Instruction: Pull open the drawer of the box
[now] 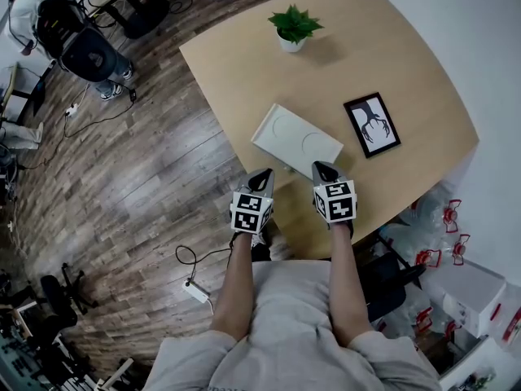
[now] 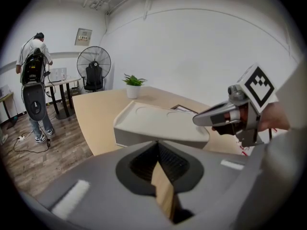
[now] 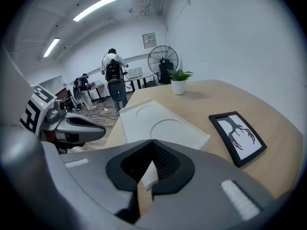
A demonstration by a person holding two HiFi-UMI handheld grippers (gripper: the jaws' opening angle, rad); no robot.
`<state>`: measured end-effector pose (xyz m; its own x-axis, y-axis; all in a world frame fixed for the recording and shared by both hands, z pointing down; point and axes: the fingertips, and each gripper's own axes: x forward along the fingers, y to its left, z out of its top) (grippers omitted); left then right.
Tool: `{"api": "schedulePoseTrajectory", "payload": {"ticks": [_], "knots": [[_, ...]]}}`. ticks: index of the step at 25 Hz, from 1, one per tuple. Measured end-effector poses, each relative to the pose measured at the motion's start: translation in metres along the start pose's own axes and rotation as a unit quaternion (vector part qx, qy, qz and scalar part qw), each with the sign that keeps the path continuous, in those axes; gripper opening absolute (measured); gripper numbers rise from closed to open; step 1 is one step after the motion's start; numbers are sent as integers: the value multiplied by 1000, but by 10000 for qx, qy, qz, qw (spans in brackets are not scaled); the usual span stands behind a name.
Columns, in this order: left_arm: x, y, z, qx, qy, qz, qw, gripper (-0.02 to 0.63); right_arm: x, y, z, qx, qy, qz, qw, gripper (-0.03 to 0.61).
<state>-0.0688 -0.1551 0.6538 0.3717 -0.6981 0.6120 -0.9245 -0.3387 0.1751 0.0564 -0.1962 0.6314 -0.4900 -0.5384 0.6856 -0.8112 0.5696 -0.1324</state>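
A flat white box point(image 1: 297, 139) with two round recesses in its lid lies on the wooden table point(image 1: 407, 63), near its front edge. In the left gripper view the box point(image 2: 158, 123) shows a plain grey-white side, and I cannot make out a drawer front or handle. My left gripper point(image 1: 262, 174) hovers just short of the box's near left corner, jaws shut and empty. Short of the near right corner, my right gripper point(image 1: 324, 169) is also shut on nothing. The box point(image 3: 160, 121) fills the right gripper view straight ahead of the jaws.
A black picture frame point(image 1: 372, 125) lies right of the box. A potted plant point(image 1: 294, 27) stands at the table's far side. A person point(image 2: 32, 80) with a backpack stands at a desk beyond the table, beside a fan point(image 2: 94, 63). White bags with red clips point(image 1: 444, 218) sit right of the table.
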Motion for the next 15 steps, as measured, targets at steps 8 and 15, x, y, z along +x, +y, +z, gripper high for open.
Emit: {"api": "schedulePoseTrajectory", "payload": {"ticks": [8, 15], "knots": [[9, 2, -12, -136, 124, -49, 9998, 54, 5, -1, 0, -40, 227, -41, 9997, 2], [20, -6, -20, -25, 246, -130, 9996, 54, 12, -5, -15, -55, 461, -56, 9989, 2]]}}
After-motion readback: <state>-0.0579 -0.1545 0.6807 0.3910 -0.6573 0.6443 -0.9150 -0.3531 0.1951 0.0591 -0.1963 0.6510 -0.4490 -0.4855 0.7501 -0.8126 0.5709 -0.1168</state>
